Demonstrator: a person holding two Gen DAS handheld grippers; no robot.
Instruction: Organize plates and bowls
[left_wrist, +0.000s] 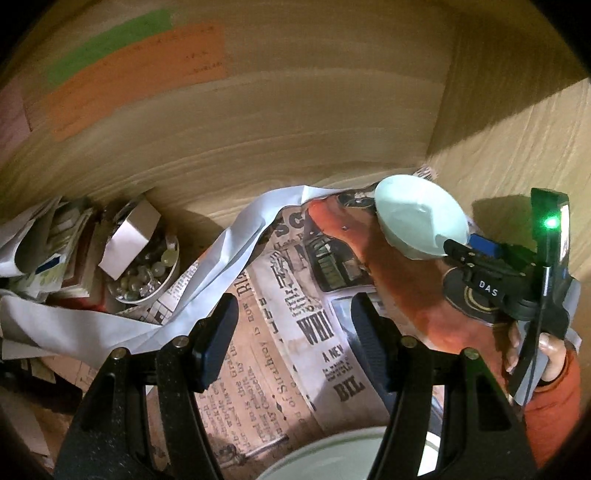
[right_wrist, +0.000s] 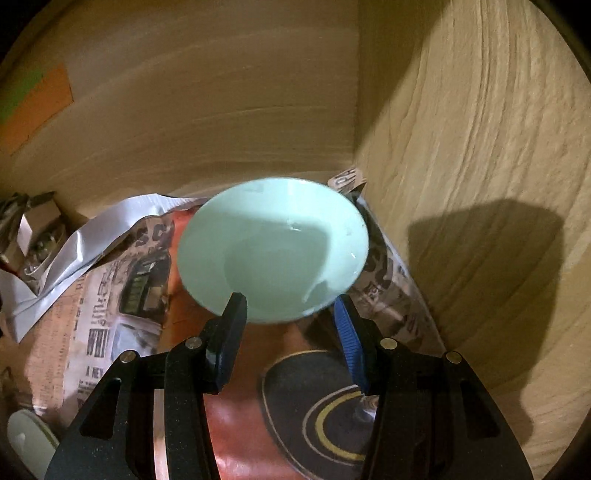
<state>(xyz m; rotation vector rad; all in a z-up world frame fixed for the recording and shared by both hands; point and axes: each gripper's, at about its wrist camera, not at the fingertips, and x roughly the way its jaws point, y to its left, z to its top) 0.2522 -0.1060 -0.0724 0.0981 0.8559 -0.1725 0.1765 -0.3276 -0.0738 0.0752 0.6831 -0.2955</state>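
A pale mint-green bowl (right_wrist: 273, 247) is tilted in the air inside a wooden cabinet, above newspaper (right_wrist: 103, 295) that lines the shelf. My right gripper (right_wrist: 291, 321) holds the bowl by its near rim, one finger over the rim and one under it. In the left wrist view the bowl (left_wrist: 417, 221) and the right gripper (left_wrist: 458, 249) are at the right, near the cabinet's back corner. My left gripper (left_wrist: 295, 339) is open and empty above the newspaper (left_wrist: 288, 332). A pale plate (left_wrist: 332, 458) lies just below it at the bottom edge.
A round tin of glass beads (left_wrist: 147, 273) with a white box (left_wrist: 129, 236) on it stands at the back left, beside stacked papers (left_wrist: 48, 251). Crumpled white paper (left_wrist: 236, 236) lies along the back. Wooden walls (right_wrist: 480, 184) close the back and right.
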